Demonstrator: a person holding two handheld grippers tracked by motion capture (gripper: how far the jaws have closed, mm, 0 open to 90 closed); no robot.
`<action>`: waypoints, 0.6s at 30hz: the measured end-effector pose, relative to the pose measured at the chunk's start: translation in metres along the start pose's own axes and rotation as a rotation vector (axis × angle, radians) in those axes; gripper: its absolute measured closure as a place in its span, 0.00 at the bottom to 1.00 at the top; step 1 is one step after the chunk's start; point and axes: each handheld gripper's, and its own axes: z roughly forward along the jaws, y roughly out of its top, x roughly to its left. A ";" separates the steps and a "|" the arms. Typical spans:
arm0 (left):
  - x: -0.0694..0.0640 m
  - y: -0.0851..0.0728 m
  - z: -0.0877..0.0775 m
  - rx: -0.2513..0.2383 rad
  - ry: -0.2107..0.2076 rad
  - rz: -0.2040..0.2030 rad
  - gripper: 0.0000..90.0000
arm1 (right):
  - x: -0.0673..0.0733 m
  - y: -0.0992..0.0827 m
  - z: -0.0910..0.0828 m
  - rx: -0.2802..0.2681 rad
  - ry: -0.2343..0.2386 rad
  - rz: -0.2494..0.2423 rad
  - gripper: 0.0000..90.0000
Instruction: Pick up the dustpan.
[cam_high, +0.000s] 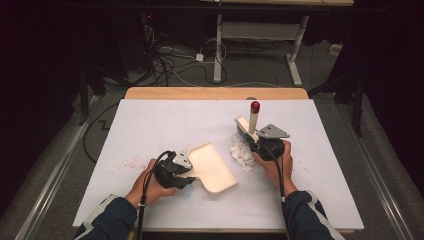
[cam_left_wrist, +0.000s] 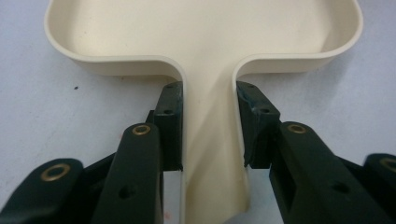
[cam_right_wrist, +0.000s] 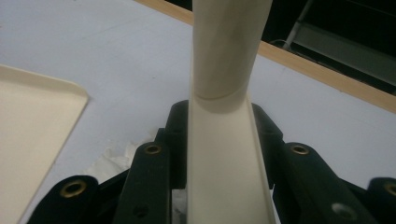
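**A:** Where are your two tools sitting right now?

**B:** Your left gripper (cam_high: 186, 170) is at the near left of the white table (cam_high: 150, 125), its jaws pinching the flat handle of a cream dustpan (cam_high: 215, 167). The pan lies flat, its open tray spreading toward the middle of the table. Your right gripper (cam_high: 253, 137) is right of centre, jaws clamped on the cream handle of a brush (cam_high: 253, 120) that stands up, red cap on top.

**A:** How much room do you have around them?

**B:** A crumpled white tissue (cam_high: 242, 154) lies between pan and right gripper, just beside both. The far half of the table is open, as is the strip at the far left, where faint pink specks (cam_high: 131, 162) dot the surface. A wooden edge (cam_high: 215, 93) runs along the far side. Your hands are close to the near edge.

**A:** And beyond the table?

**B:** Dark room, grey floor, tangled cables (cam_high: 170, 60), and a white desk frame (cam_high: 260, 35) behind.
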 end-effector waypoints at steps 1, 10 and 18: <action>0.000 0.001 0.001 -0.001 -0.004 -0.001 0.71 | 0.001 0.000 0.001 -0.001 0.005 -0.009 0.75; 0.001 0.001 0.006 0.002 -0.031 -0.018 0.71 | 0.004 -0.001 0.001 0.002 0.049 -0.010 0.75; 0.000 0.002 0.007 0.000 -0.026 -0.016 0.71 | 0.006 -0.003 -0.002 0.006 0.070 -0.005 0.75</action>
